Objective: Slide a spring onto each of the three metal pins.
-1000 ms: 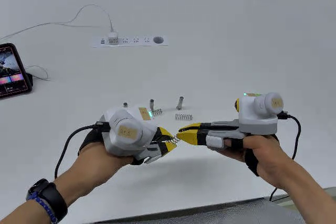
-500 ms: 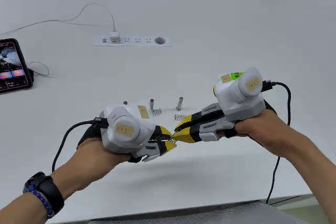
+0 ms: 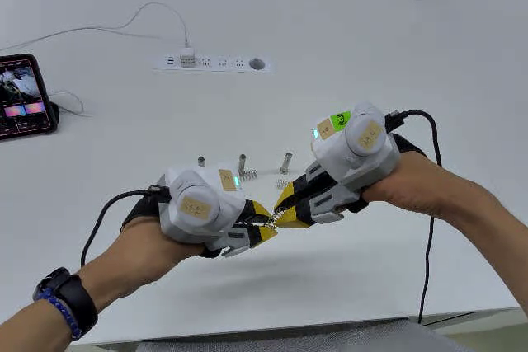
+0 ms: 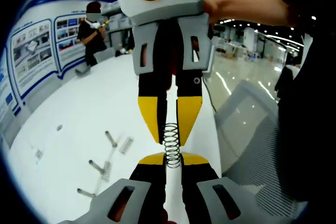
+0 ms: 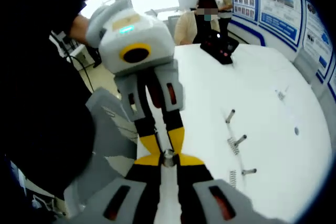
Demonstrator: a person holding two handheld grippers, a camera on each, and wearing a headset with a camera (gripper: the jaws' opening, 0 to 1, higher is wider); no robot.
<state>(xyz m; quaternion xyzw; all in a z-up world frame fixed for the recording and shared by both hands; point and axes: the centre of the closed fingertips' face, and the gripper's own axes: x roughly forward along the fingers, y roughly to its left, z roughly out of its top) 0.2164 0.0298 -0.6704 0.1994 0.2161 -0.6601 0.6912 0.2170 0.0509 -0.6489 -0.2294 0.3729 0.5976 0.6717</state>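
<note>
left gripper and right gripper are tip to tip above the table, near its front edge. one spring is bridged between them, off the table.

left gripper view: left jaws are pinched on the near end of the spring. its far end sits between the right jaws, which are nearly together on it.

right gripper view: right jaws are closed on a small round metal end, which looks like the spring seen end-on.

so both are clamped on the same spring, one end each.

three pins sit in a row on the table just behind the grippers, all bare. second spring is just beside the middle pin. third spring is near the right pin, right at the edge of the right gripper.

power strip and tablet are further back on the left.
</note>
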